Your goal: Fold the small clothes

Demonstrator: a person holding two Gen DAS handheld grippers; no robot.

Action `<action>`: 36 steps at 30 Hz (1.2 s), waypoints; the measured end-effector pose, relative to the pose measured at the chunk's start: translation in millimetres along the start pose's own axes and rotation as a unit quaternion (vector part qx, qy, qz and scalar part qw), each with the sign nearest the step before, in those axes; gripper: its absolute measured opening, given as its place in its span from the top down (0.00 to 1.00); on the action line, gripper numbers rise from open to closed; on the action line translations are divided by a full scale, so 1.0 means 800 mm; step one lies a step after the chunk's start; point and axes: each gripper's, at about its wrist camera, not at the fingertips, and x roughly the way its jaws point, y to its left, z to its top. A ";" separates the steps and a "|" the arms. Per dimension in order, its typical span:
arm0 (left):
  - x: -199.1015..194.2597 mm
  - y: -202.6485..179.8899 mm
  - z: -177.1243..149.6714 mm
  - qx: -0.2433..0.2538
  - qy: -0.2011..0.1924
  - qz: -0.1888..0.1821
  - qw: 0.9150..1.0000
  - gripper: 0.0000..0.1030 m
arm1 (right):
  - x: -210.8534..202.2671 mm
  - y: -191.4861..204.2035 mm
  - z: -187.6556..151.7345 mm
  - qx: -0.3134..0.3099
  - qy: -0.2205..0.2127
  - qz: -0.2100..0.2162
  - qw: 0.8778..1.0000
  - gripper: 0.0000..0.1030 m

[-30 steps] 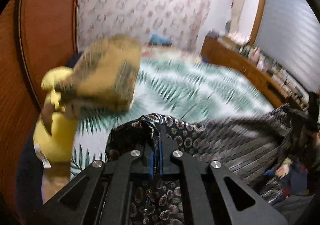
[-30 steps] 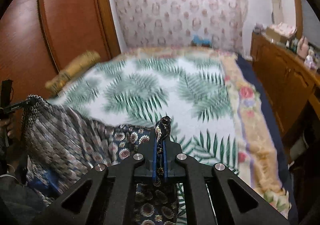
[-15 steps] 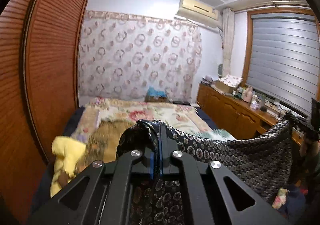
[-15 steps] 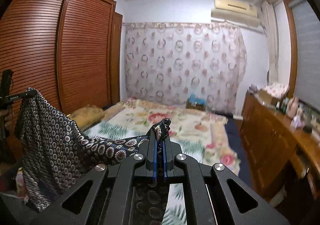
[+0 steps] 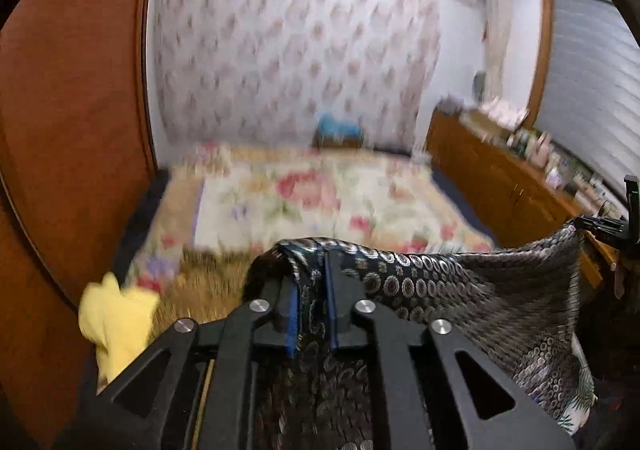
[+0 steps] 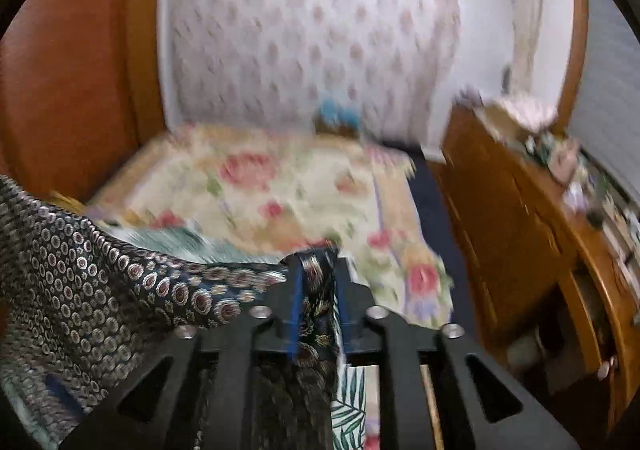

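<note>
A dark navy garment with a ring and medallion pattern [image 5: 460,290] hangs stretched between my two grippers above the bed. My left gripper [image 5: 311,270] is shut on one corner of it. My right gripper [image 6: 316,266] is shut on the other corner, and the cloth [image 6: 100,282] runs off to the left and sags. The right gripper also shows at the far right of the left wrist view [image 5: 616,226]. Both views are blurred by motion.
The bed [image 6: 280,186] with a floral and palm-leaf cover lies ahead. A yellow cloth [image 5: 116,322] and a tan pillow [image 5: 208,290] lie at its left. A wooden wardrobe [image 5: 72,110] stands on the left, a cluttered wooden dresser [image 6: 540,218] on the right.
Both grippers, having swung up with the garment a moment ago, have now tipped back down towards the bed. The cloth stays held taut between them.
</note>
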 end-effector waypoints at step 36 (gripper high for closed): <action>-0.005 -0.128 -0.258 0.104 0.118 -0.048 0.986 0.35 | -0.018 -0.115 -0.158 0.087 0.082 0.080 0.990 0.51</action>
